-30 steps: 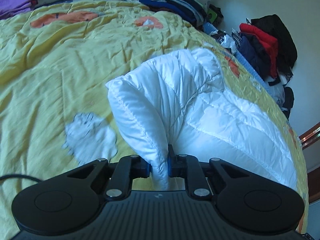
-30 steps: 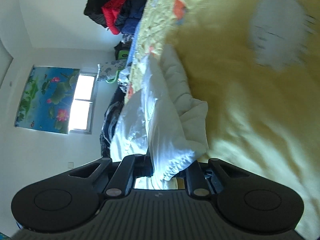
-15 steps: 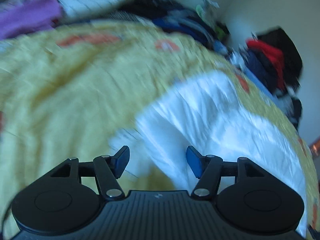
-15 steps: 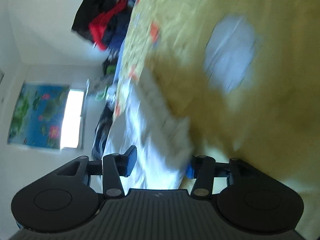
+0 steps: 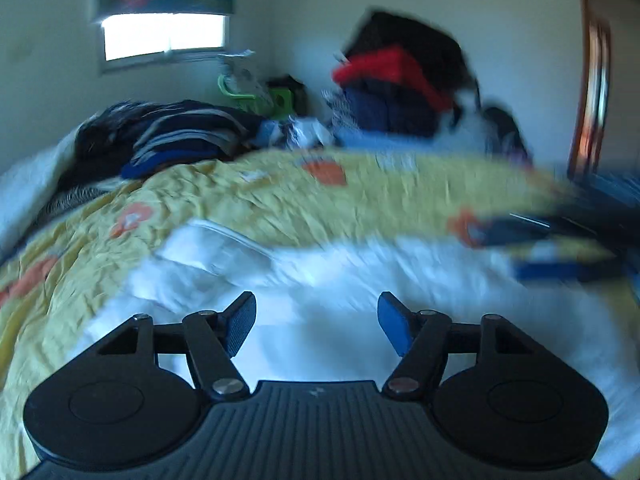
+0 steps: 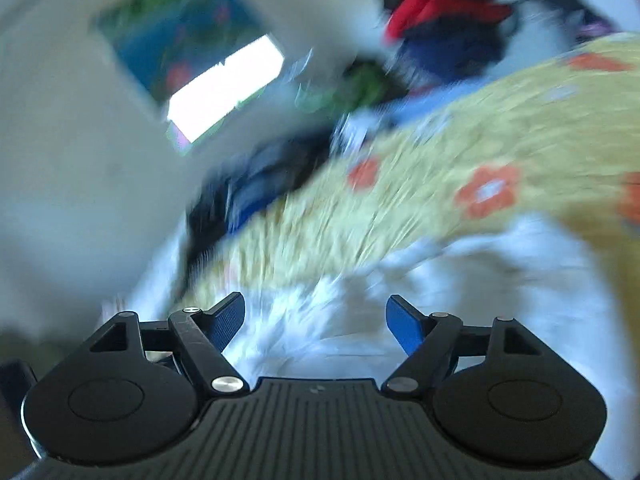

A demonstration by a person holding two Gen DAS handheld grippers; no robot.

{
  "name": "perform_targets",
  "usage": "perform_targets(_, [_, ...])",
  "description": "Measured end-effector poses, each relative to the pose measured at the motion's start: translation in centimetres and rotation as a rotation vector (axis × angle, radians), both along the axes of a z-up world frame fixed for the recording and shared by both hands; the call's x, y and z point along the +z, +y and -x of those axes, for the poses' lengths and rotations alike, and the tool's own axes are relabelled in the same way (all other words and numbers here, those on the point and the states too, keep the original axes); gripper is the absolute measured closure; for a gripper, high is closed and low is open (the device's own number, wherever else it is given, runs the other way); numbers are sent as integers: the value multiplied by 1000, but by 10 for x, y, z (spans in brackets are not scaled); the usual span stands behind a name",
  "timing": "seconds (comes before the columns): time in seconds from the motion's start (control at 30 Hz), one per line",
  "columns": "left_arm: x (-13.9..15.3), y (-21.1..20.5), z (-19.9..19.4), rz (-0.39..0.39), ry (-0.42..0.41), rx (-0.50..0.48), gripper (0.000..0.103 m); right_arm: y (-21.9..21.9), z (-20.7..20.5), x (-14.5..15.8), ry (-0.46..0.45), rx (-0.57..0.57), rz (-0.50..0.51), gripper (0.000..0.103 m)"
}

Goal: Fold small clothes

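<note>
- Yellow floral bedspread (image 5: 280, 204) fills both views.
- White quilted jacket (image 5: 320, 280) lies on it, at 12 o'clock from both tools.
- Left gripper (image 5: 317, 322): jaws just opened wide, nothing between them.
- Right gripper (image 6: 316, 322): likewise spread, empty.

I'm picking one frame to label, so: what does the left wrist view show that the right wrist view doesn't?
Only the left wrist view: the right gripper, blurred at the right edge, and a wooden door frame.
Only the right wrist view: nothing further that is clear; it is more smeared.
Both: the white padded garment on the yellow bedspread, the window, piled clothes, and open, empty jaws.
</note>
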State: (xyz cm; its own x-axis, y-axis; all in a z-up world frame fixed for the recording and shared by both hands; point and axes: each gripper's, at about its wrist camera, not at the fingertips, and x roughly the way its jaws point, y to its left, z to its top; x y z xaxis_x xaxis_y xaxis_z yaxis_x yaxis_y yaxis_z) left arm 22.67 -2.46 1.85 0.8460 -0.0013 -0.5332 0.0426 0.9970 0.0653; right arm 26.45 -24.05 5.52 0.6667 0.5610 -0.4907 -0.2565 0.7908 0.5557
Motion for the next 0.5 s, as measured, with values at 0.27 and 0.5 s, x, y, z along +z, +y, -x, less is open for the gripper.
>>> perform_targets(0.27, [-50,-11,-27,-40,126,31,32,36,-36,-73,-25,-22,292,28])
perform_targets(0.5, [-61,-7,-29,-5,130,26,32,57,-31,-89,-88,3,390,11])
